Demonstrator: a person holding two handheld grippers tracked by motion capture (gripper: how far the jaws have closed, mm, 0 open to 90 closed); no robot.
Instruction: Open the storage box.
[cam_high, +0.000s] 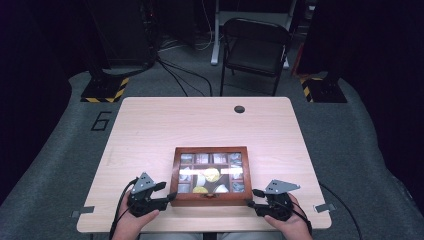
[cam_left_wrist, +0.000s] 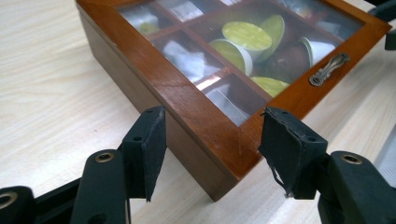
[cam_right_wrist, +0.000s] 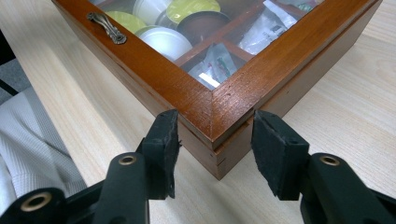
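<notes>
Box (cam_high: 210, 199) sits alone on my surface (cam_high: 150, 130); left tongs (cam_left_wrist: 212, 135) and right tongs (cam_right_wrist: 215, 133) each clench a near corner.

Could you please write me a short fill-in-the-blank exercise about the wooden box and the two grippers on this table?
1. The left gripper and the right gripper each straddle a near ____ of the wooden box.
2. The box's lid has a ____ pane, so the cups show through.
3. The small metal handle sits on the lid's ____ edge.
4. The box rests on a light wooden ____.

Missing words: corner; glass; front; table
</notes>
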